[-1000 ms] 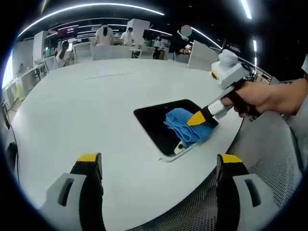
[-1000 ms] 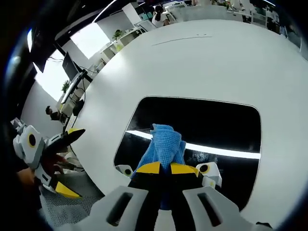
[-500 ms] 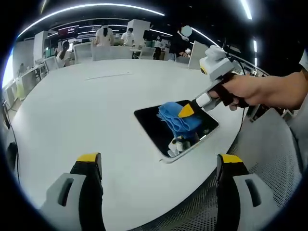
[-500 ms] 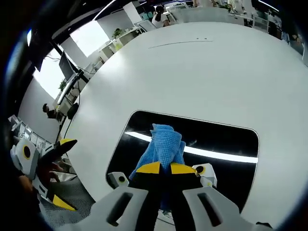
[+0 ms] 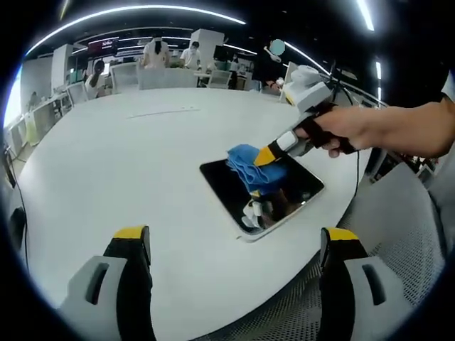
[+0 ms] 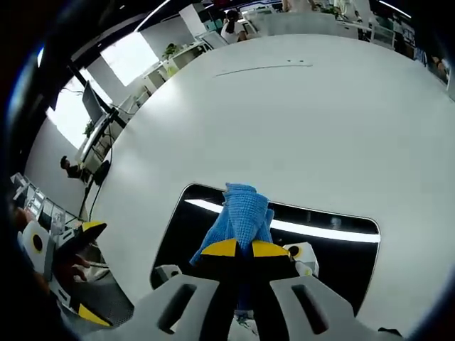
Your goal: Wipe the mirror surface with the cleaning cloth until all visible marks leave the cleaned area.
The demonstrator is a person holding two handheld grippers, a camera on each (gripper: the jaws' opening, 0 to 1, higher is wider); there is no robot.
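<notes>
While the right gripper is pinching the cleaning cloth between its yellow-tipped jaws, the blue fabric is bunching into soft folds and draping ahead of the tips onto the mirror. Waffle-like weave, limp and light, so it is likely to deform and drag rather than push stiffly; gripping it by the gathered middle, as now, looks right for keeping a wad under the tips. From the left gripper view, the right gripper is angling down with the cloth near the mirror's far edge, a hand wrapping its handle. Mirror is a dark, glossy rounded rectangle with a thin pale rim, lying flat on the white round table close to its near edge; it is reflecting a ceiling light strip and the gripper. Judging by the look: rigid, slick, probably fragile, likely to slide if pressed sideways. Left gripper is hanging over the table edge with jaws spread wide, holding nothing. No marks readable on the glass at this size.
</notes>
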